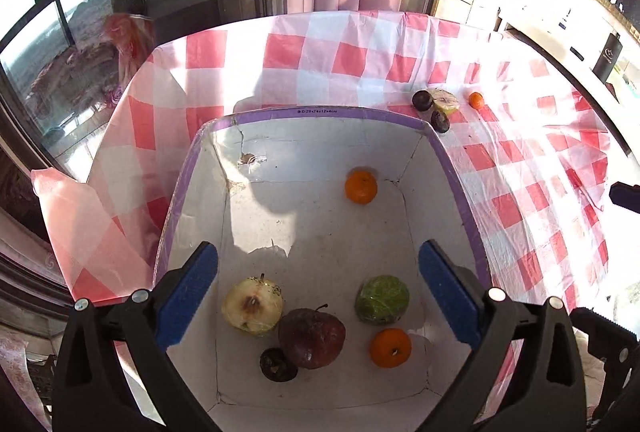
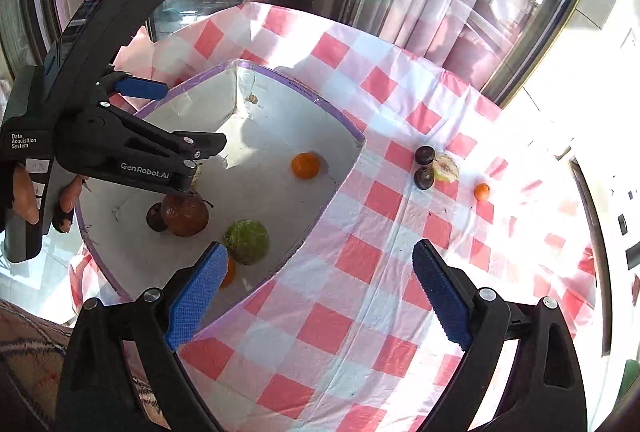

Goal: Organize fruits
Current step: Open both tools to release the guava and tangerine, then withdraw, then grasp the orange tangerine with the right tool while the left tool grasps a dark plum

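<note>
The left claw (image 1: 318, 296) hangs over the near half of the white box (image 1: 460, 191), its blue pads spread wide with nothing between them. The right claw (image 2: 320, 292) is just as wide apart and empty, poised above the checked cloth (image 2: 360, 312) beside the box's right wall.

Below the left claw lie five fruits in a loose cluster: a halved pale apple (image 1: 252, 306) cut side up, a dark red apple (image 1: 312, 338) touching it, a small dark round fruit (image 1: 278, 364) against the red apple's near side, a green wrapped fruit (image 1: 382, 300) and an orange (image 1: 390, 348) just beside it. A second orange (image 1: 361, 185) sits alone near the far right corner of the box. That makes six pieces inside, two of them oranges.

Out on the tabletop, beyond the box's far right corner, four more pieces remain: two dark round fruits (image 2: 424, 154) (image 2: 424, 177) one behind the other, a pale cut fruit (image 2: 446, 167) touching them, and a small orange (image 2: 482, 191) a little apart to the right.

The middle and left of the box floor are bare. The box rim is edged in purple tape. The cloth between the right claw and the four loose fruits is open, and the tabletop's far edge runs along the window.
</note>
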Tool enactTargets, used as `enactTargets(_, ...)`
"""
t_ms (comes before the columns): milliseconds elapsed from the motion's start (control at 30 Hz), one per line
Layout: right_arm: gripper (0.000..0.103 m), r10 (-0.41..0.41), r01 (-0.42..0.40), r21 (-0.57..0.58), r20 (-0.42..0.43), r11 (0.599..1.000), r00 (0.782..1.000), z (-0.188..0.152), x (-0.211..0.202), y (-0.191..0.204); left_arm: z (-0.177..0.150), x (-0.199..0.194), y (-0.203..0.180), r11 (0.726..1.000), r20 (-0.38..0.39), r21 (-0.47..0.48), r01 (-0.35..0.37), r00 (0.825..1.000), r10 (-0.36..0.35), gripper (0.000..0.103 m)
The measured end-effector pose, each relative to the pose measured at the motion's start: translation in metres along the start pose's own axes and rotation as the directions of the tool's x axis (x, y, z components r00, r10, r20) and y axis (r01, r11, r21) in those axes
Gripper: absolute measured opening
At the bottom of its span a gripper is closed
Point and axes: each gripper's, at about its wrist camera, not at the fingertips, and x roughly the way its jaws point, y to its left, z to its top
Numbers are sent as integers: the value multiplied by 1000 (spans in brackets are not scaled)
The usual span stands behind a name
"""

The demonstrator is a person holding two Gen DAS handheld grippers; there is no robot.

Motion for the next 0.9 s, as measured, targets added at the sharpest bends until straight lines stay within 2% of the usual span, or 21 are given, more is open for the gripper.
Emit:
enactTargets(100, 90, -11, 7, 143, 25, 990, 1000, -31, 9, -45, 5, -5, -13, 998, 87, -54, 21, 996, -16, 101)
enactTargets(233, 90, -50, 49, 232, -2, 972, 999, -66, 40, -94, 12, -8, -41, 983, 193, -154, 104, 979, -73, 100)
enactTargets(333, 90, -47, 58, 291, -45, 955, 998, -88, 71, -129, 27, -2, -77, 984, 198, -123, 130, 975, -104, 101)
enactTargets(433, 90, -20, 47, 387, -74, 921, 997, -103, 103, -164, 44, 3, -119, 986, 212, -74, 149, 969, -130, 101)
enactTargets(533, 90, 14, 35, 445, -107, 895, 994, -111, 130, -192, 54, 20, -162, 981, 184, -49, 186, 967, -174, 101)
enactTargets(633, 90, 42, 17, 431, -126, 902, 991, -112, 157, -210, 56, 48, -208, 982, 112, -1, 187, 976, -186, 101)
enactTargets(800, 90, 65, -13, 385, -121, 923, 990, -102, 199, -239, 33, 107, -264, 984, -46, 79, 160, 987, -157, 101)
enactTargets(900, 90, 77, -32, 356, -111, 934, 991, -89, 226, -257, 17, 140, -279, 985, -134, 103, 135, 984, -120, 101)
